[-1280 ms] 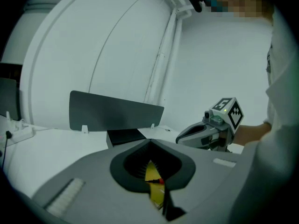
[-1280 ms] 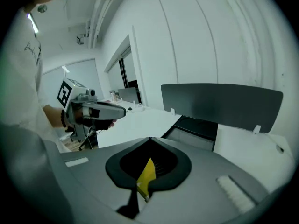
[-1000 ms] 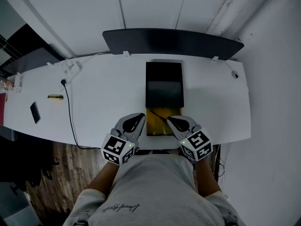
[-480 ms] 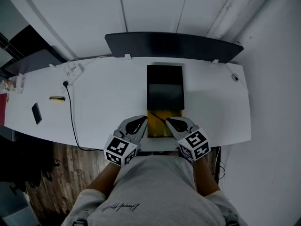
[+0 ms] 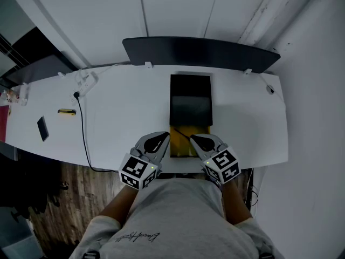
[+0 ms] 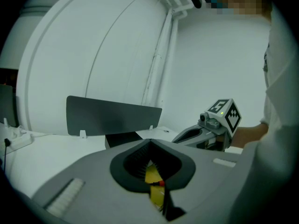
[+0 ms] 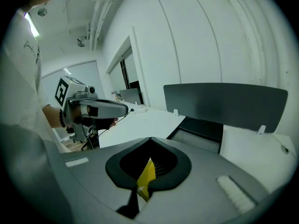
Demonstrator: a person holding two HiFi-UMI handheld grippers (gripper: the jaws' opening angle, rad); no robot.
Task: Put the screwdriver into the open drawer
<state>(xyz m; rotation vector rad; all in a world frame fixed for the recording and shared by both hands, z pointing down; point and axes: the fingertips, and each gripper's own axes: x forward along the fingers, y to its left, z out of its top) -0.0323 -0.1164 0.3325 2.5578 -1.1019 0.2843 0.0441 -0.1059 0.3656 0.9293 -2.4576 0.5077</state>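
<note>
The open drawer [image 5: 179,148] was a shallow yellow tray, pulled out toward me from under its black cabinet [image 5: 190,99] at the middle of the white table [image 5: 124,123]. Its front edge lay near the table's near edge. Across its yellow floor [image 6: 153,175] lay a thin dark rod, slantwise, which I took for the screwdriver [image 5: 182,134]. A small red spot [image 6: 161,183] showed at one end of it. I could not make out its handle.

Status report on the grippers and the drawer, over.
Left gripper and right gripper shut, empty, flanking the drawer. Drawer open, yellow inside. Thin dark item in it, maybe the screwdriver. Nothing blocks it.
</note>
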